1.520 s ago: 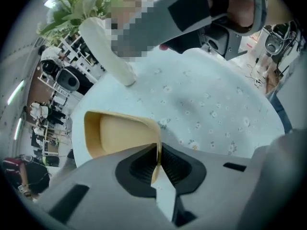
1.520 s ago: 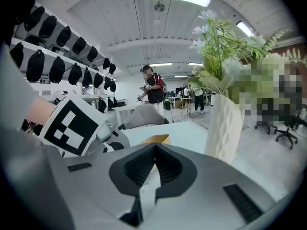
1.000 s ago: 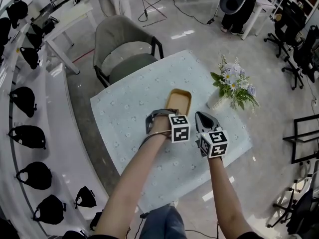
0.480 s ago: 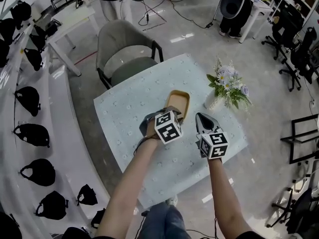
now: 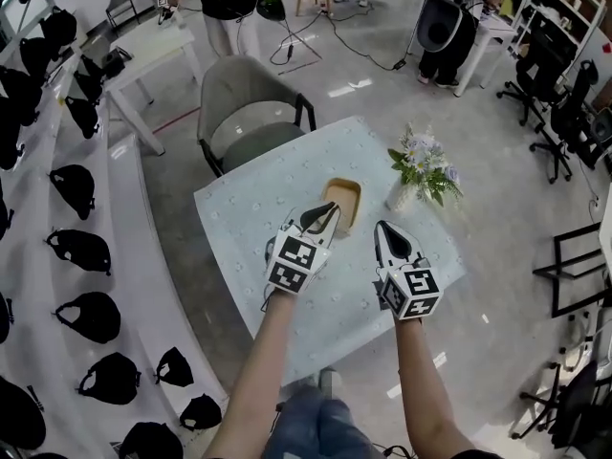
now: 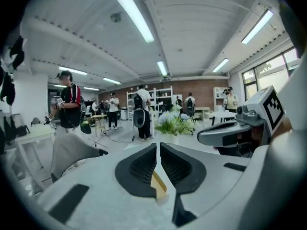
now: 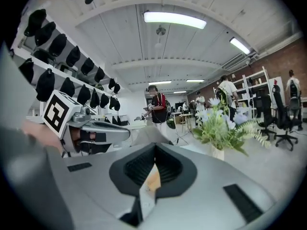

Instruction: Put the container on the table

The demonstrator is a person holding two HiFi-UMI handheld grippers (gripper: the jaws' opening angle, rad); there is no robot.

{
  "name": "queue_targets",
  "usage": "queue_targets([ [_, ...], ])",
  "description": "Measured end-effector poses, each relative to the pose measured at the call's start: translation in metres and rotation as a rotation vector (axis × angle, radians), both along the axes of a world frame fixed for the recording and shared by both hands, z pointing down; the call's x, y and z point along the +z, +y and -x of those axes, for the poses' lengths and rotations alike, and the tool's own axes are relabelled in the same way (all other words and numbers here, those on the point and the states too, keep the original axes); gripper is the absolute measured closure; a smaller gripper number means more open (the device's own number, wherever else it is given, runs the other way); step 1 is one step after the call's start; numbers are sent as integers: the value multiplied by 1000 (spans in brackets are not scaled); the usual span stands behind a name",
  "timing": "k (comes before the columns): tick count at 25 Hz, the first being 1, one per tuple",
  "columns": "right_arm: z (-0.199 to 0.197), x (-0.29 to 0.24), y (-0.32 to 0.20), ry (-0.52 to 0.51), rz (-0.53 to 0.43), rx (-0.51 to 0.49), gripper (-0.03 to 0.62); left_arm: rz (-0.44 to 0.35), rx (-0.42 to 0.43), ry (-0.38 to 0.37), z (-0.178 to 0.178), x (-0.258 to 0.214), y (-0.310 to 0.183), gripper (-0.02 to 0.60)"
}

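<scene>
1. Since a second ago the left tool (image 5: 323,214) has swung in from beside the container (image 5: 346,197) and closed. Its jaws now show only a thin slit with a tan sliver in it, seemingly the container's near rim
2. Right tool (image 5: 384,230) hangs just beside it, jaws together on nothing
3. Container sits flat on the surface (image 5: 249,208), near the flowers (image 5: 421,165), so I judge it already placed and this grip an adjustment
4. No brand or label reads anywhere; the cubes (image 5: 292,264) carry only black-and-white square markers, no letters
</scene>
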State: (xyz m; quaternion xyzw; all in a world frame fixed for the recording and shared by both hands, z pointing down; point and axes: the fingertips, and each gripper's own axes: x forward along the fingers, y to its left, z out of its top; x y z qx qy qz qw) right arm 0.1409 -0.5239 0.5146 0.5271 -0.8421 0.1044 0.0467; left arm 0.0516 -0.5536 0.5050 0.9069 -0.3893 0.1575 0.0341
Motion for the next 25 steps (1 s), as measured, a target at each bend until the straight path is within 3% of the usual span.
queue_targets([
  [8, 3, -86, 58, -52, -150, 8, 595, -136, -165, 204, 50, -95, 58, 560],
  [12, 3, -119, 90, -75, -206, 13, 595, -185, -200, 222, 67, -126, 100, 563],
  [18, 2, -152, 134, -88, -259, 12, 595, -195, -252, 252, 89, -143, 157, 566],
  [25, 3, -172, 166, -96, -298, 10, 595, -220, -273, 263, 95, -154, 188, 566],
])
